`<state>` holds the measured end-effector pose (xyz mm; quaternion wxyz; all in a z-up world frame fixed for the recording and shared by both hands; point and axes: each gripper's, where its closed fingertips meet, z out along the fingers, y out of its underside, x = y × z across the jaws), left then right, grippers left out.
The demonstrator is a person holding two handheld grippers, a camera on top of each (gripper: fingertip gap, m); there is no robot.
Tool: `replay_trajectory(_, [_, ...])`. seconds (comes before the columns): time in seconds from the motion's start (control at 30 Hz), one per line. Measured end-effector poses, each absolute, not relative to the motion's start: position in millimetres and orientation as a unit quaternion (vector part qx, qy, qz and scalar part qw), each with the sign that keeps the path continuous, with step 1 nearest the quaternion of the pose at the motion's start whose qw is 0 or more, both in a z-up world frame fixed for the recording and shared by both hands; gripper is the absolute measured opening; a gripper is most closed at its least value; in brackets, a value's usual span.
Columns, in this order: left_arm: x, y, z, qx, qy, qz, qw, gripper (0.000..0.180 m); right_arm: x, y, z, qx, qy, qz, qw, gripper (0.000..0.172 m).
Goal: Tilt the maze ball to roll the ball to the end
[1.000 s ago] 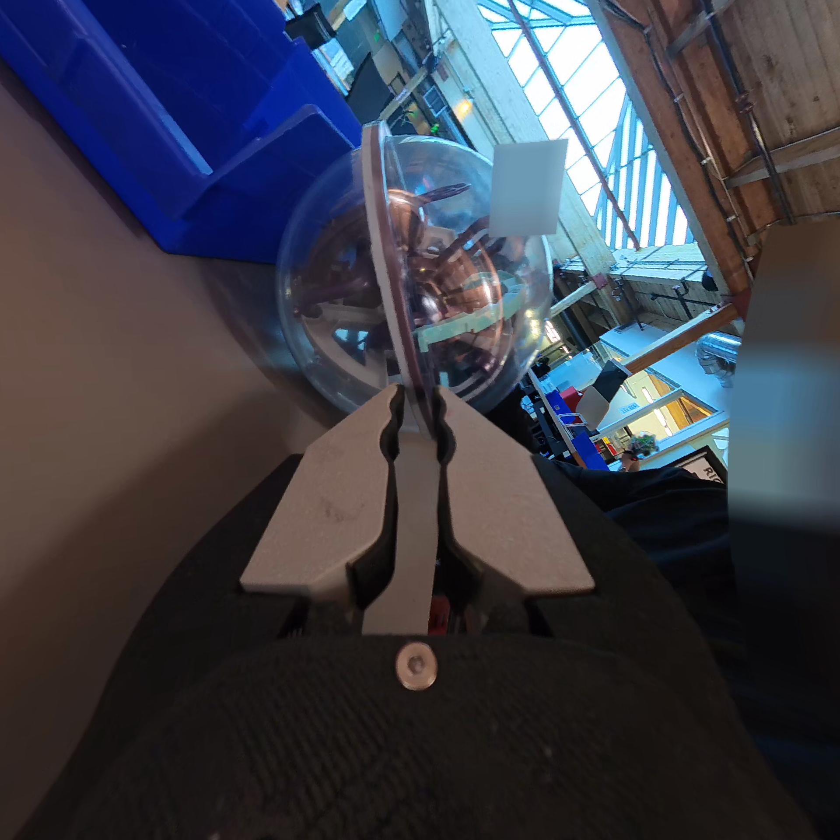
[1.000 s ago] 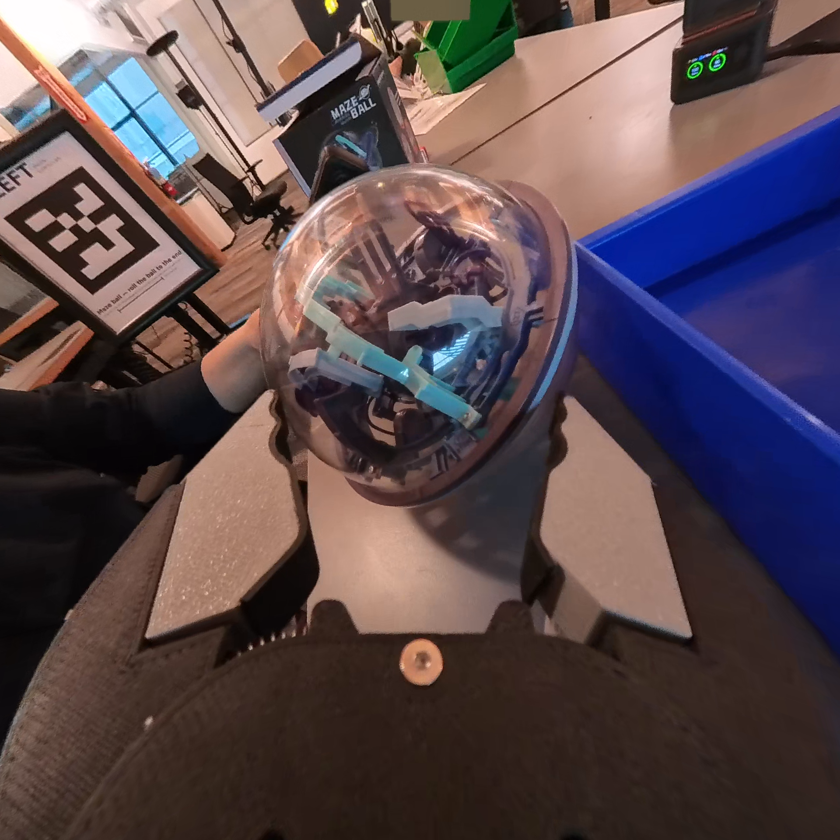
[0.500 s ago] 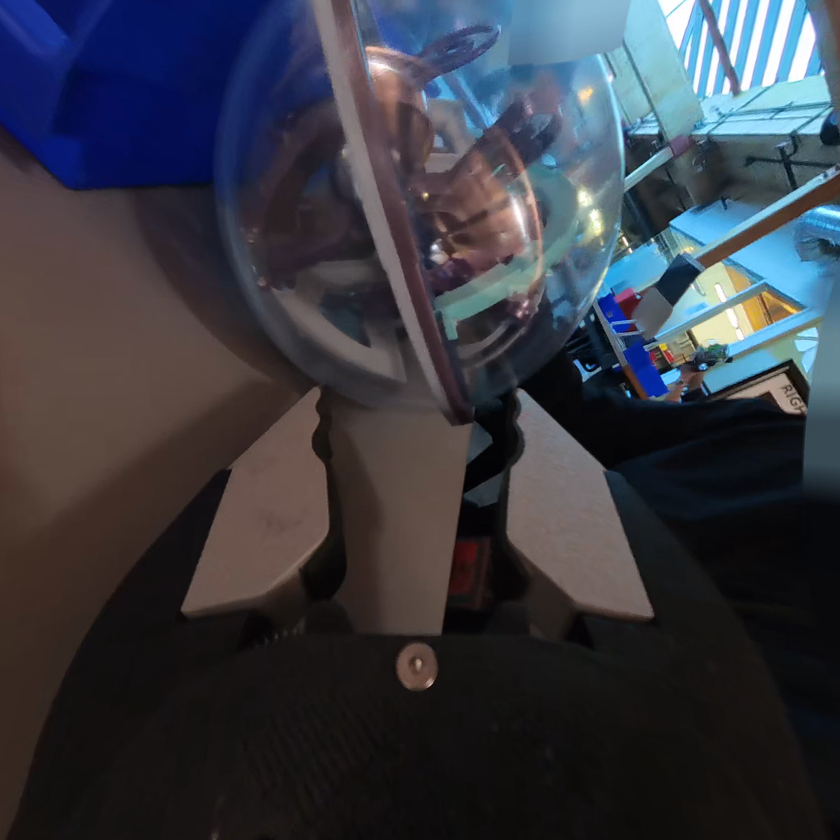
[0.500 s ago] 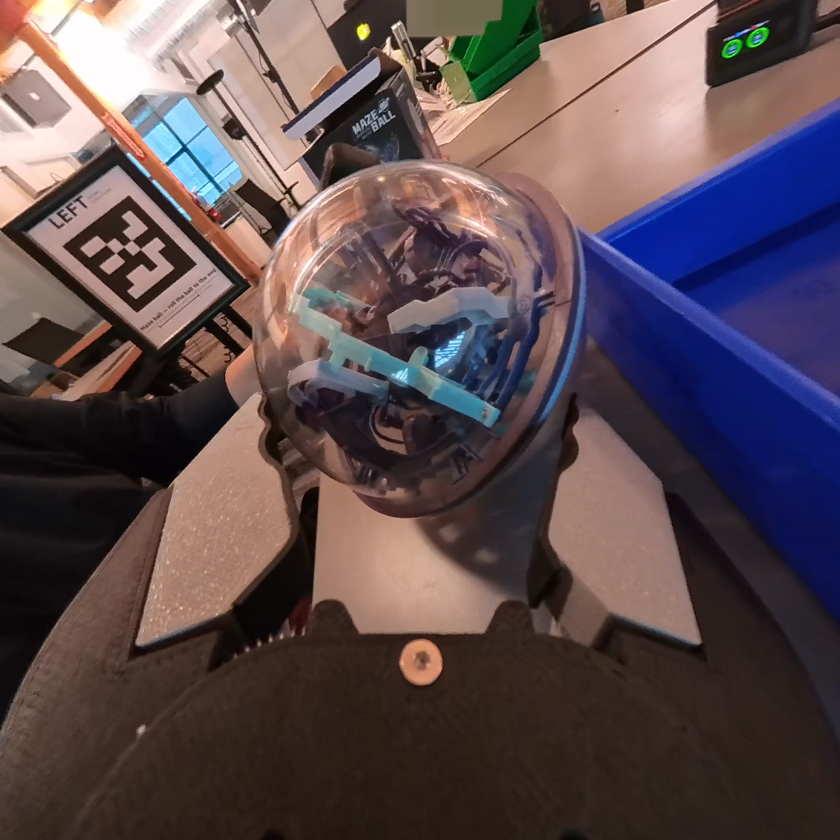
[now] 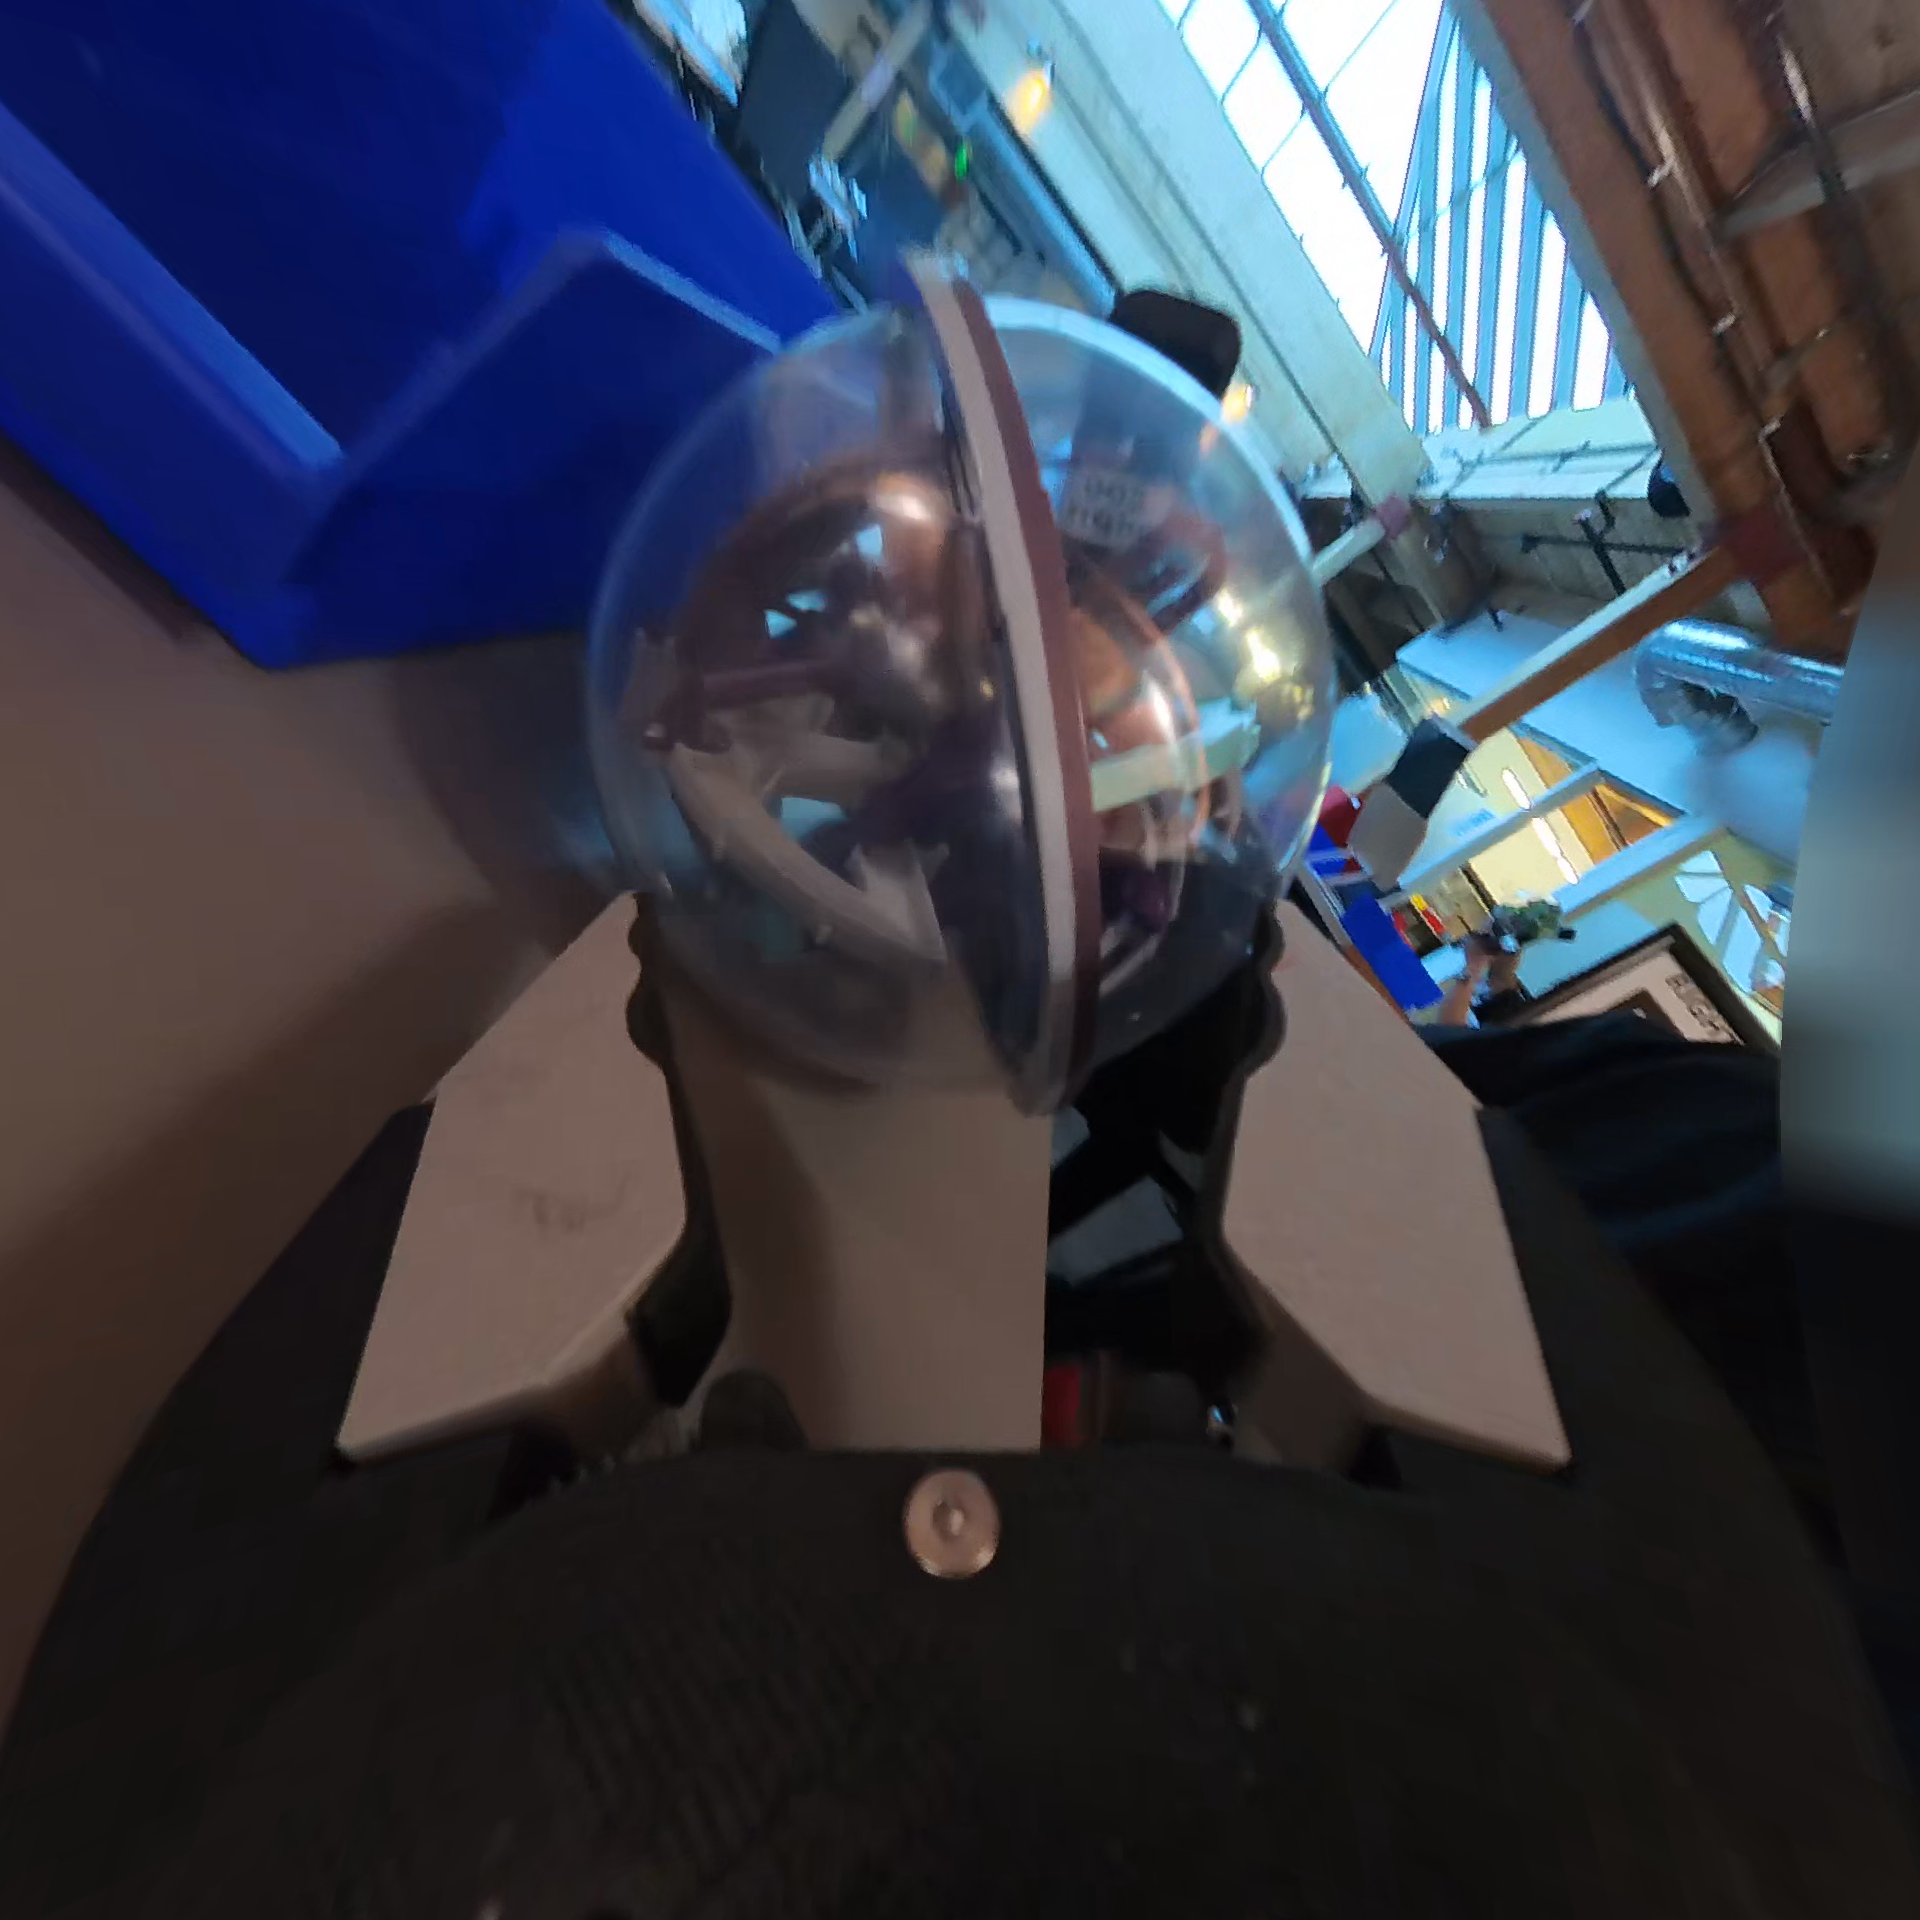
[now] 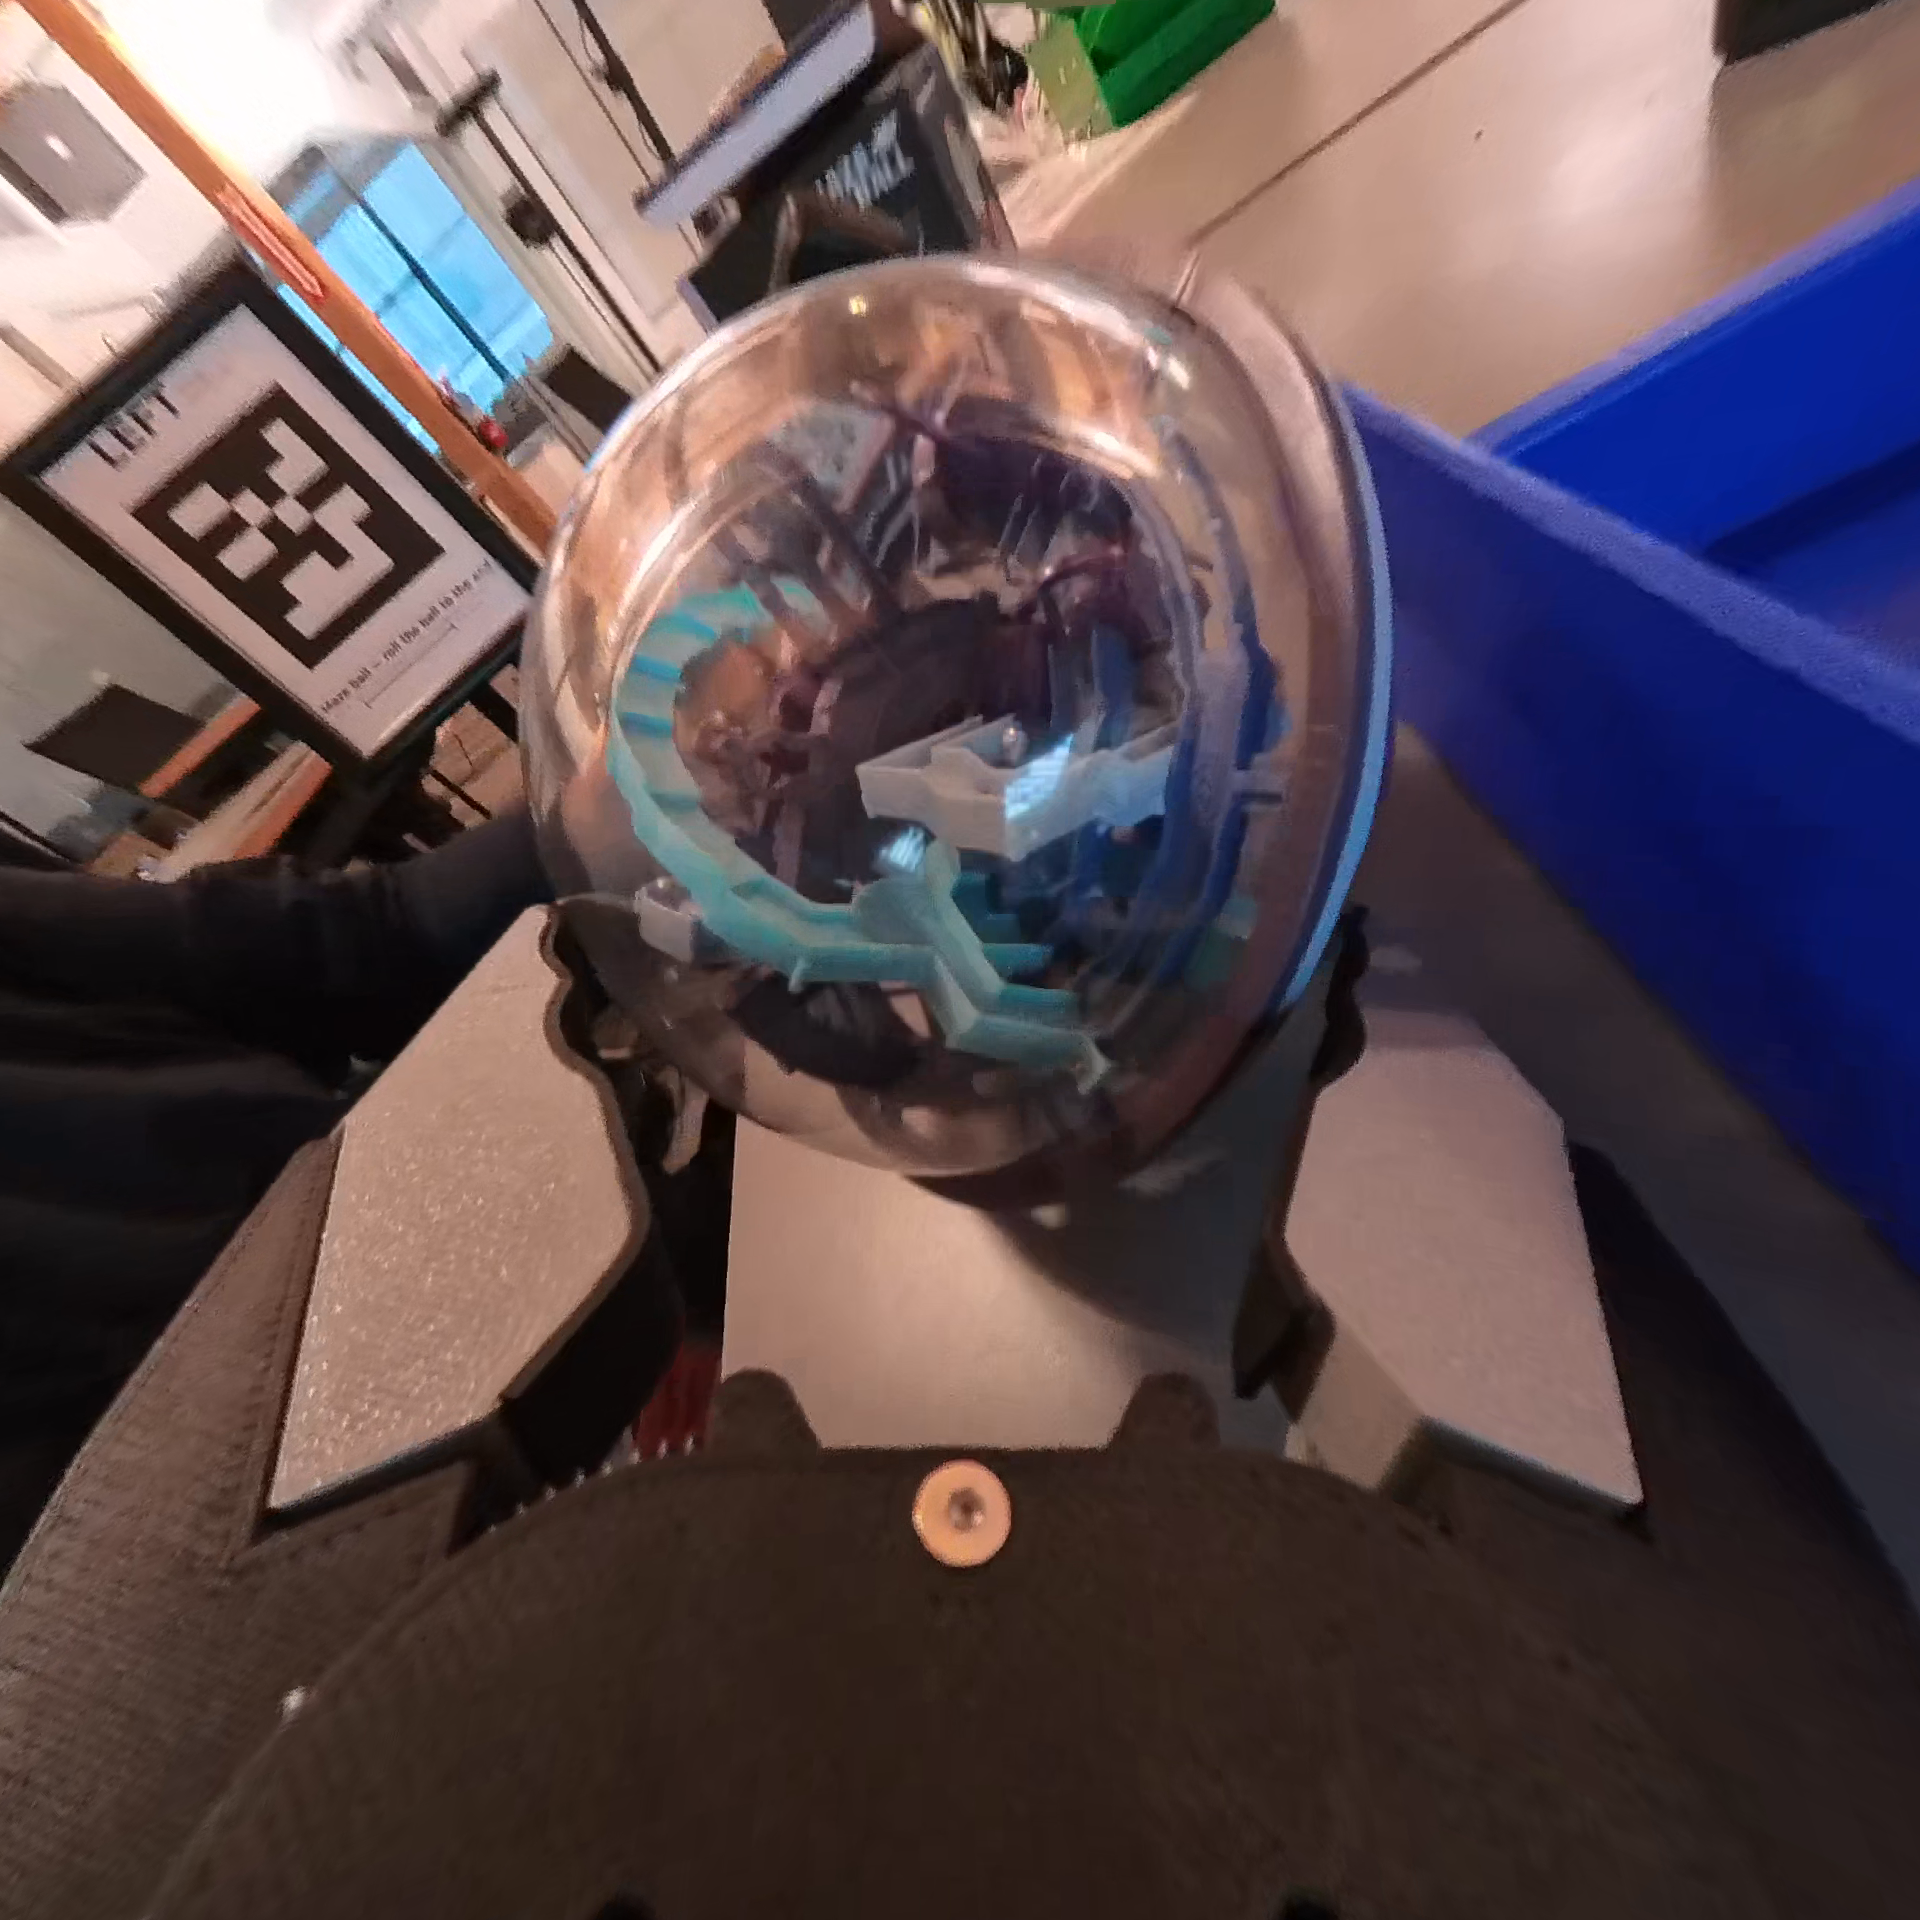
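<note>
My left gripper (image 5: 951, 935), lately pinching the seam, now straddles the maze ball (image 5: 956, 686); right gripper (image 6: 951, 997) clamps it, ready for tilting.

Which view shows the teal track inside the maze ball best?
The right wrist view: the teal track curves clearly through the maze ball. The left wrist view shows the sphere edge-on and blurred, with only grey and purple pieces distinguishable.

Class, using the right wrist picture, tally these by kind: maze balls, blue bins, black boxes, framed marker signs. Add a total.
maze ball: 1
blue bin: 1
black box: 1
framed marker sign: 1
Total: 4
</note>
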<state>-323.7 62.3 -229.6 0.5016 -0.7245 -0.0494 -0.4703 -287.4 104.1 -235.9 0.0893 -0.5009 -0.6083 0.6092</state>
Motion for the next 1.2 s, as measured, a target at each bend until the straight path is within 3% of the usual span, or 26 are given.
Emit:
replay_trajectory(0.1, [-312.2,63.6,-238.6,-0.744,-0.036,-0.484,0.459,0.111,-292.5,109.6,-228.3,-0.499,-0.567,0.650,0.079,0.139])
replay_trajectory(0.27, [-304.2,70.4,-238.9,-0.745,-0.020,-0.494,0.449,0.134,-293.2,100.5,-232.0,-0.495,-0.565,0.658,0.054,0.141])
replay_trajectory(0.57, [-301.9,65.9,-217.9,-0.758,0.048,-0.451,0.469,0.134,-294.3,97.3,-203.2,-0.464,-0.589,0.646,0.146,0.146])
replay_trajectory(1.0, [-279.3,64.4,-46.8,-0.773,0.210,-0.281,0.529,0.134,-262.7,89.1,-28.0,-0.308,-0.590,0.666,0.337,0.147])
replay_trajectory(1.2, [-253.8,51.8,15.2,-0.761,0.246,-0.227,0.555,0.134,-236.3,77.0,28.3,-0.253,-0.588,0.665,0.384,0.147])
